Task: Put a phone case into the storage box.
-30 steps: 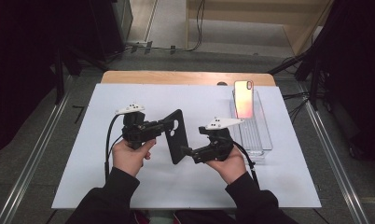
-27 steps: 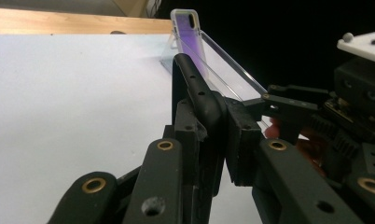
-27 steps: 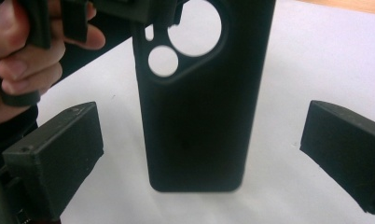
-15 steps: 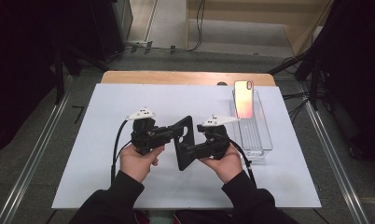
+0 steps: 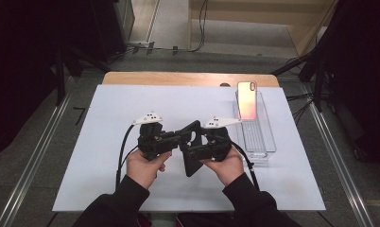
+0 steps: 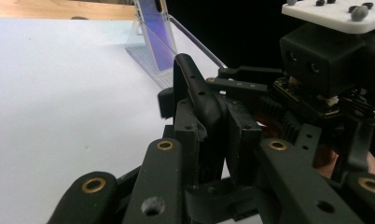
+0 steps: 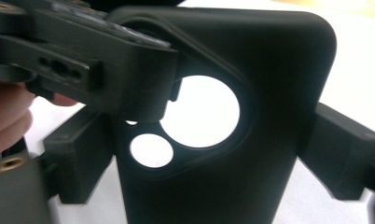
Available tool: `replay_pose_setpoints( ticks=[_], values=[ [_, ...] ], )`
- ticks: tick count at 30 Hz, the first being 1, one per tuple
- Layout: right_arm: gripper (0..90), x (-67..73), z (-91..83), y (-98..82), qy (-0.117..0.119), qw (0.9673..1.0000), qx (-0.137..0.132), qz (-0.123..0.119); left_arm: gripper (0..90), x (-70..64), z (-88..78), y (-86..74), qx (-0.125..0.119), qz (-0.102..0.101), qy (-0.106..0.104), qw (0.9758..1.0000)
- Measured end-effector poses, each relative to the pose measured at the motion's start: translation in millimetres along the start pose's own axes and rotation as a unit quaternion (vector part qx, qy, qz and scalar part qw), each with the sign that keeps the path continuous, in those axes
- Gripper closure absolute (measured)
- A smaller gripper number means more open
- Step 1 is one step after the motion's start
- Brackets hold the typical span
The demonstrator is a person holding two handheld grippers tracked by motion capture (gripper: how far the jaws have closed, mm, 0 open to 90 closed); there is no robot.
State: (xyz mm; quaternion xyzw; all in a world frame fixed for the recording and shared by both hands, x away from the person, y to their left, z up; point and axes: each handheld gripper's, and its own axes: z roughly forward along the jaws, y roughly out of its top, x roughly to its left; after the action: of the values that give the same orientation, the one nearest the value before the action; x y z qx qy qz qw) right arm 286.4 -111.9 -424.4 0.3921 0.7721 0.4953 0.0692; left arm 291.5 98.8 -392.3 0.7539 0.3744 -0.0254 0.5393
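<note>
A black phone case [image 5: 193,166] is held upright above the white mat, between both grippers. My left gripper [image 5: 180,137] is shut on its top corner, pinching the rim [image 6: 195,88] beside the camera cut-out. My right gripper [image 5: 191,152] is shut across the case's width, with a pad on each long edge of the case [image 7: 269,93]. One left finger [image 7: 106,60] crosses the top left of the right gripper view. A phone [image 5: 247,100] with a pink-orange sheen leans upright in a clear tray [image 5: 260,139] at the right.
The white mat [image 5: 107,123] covers a wooden table [image 5: 178,78], with open mat to the left and front. The clear tray [image 6: 143,58] and phone [image 6: 153,32] stand just beyond the case. Dark floor, rails and cables surround the table.
The left gripper has moved right toward the right one. The case between them has shifted slightly right and nearer the person, and both hands now sit close together.
</note>
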Motion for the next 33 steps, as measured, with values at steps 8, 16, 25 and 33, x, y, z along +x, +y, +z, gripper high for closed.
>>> replay_pose_setpoints(
  ticks=[8, 16, 25, 33],
  values=[
    [11.8, 2.9, -3.6, 0.9, -0.011, 0.9998, -0.008, -0.014, 73.9, -0.2, -2.6, 2.0, -0.006, -0.016, -0.01, 0.9998],
    [12.0, -2.9, -3.9, -0.1, -0.019, 0.9997, 0.005, -0.014, 48.4, 4.3, -15.3, 9.7, -0.012, -0.039, -0.013, 0.9991],
    [12.0, -14.4, -12.4, 0.7, -0.013, 0.9997, 0.005, -0.019, 38.0, 11.5, -29.7, 13.8, 0.011, -0.058, -0.031, 0.9978],
    [12.0, -23.7, -23.0, 4.2, 0.021, 0.9995, 0.009, -0.022, 32.7, 21.9, -37.2, 8.7, 0.049, -0.056, -0.035, 0.9966]
  ],
)
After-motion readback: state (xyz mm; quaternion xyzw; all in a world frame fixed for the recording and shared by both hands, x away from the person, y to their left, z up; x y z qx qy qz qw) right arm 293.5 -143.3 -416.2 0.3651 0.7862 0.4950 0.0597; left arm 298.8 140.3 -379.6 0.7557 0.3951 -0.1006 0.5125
